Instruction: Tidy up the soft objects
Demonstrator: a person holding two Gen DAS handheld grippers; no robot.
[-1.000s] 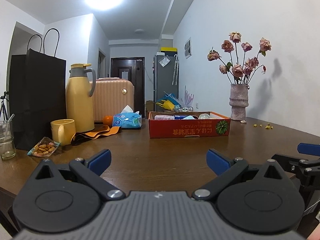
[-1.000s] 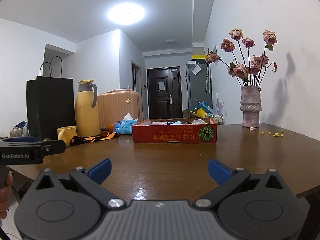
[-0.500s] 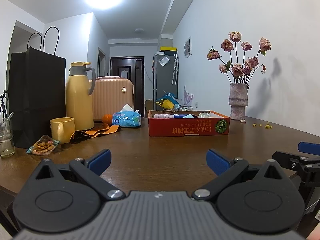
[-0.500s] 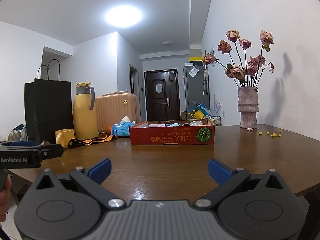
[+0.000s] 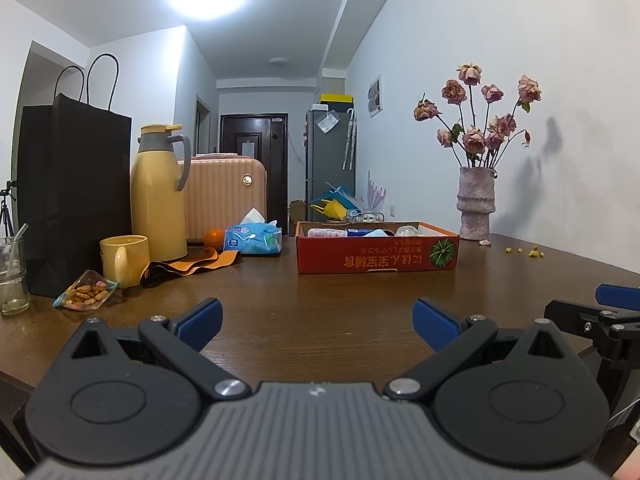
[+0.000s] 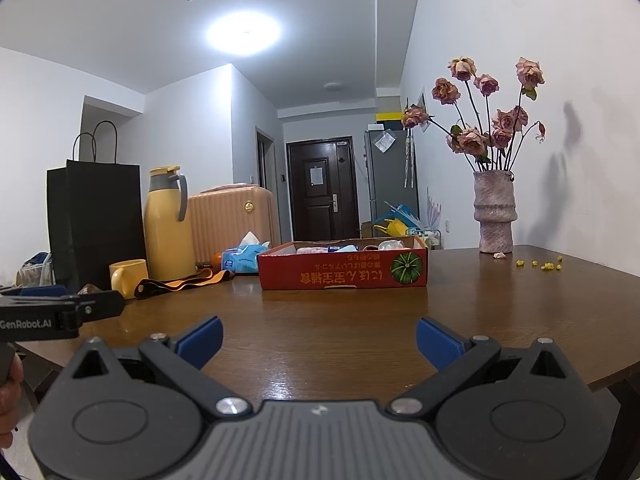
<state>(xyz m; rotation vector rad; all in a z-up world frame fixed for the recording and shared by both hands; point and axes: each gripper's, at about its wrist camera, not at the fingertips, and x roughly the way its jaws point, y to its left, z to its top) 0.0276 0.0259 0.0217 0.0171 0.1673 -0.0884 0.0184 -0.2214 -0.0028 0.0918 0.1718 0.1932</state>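
Observation:
A red cardboard box (image 5: 376, 254) (image 6: 342, 270) stands mid-table with several soft items inside, only partly seen over its rim. An orange and black strap (image 5: 192, 266) (image 6: 184, 284) lies on the table left of it, by a blue tissue pack (image 5: 253, 239) (image 6: 245, 258). My left gripper (image 5: 316, 320) is open and empty, low over the near table edge. My right gripper (image 6: 318, 338) is open and empty, level with it to the right; its side also shows in the left wrist view (image 5: 600, 316).
On the left stand a black paper bag (image 5: 76, 192), a yellow thermos (image 5: 158, 196), a yellow mug (image 5: 122, 260), a snack packet (image 5: 86, 290), a glass (image 5: 12, 276) and an orange (image 5: 214, 237). A vase of dried roses (image 5: 476, 208) stands far right by the wall.
Both grippers have shifted slightly: the left wrist view has lowered a little, and the right wrist view has turned a bit rightward. Both stay open. Nothing on the table has moved.

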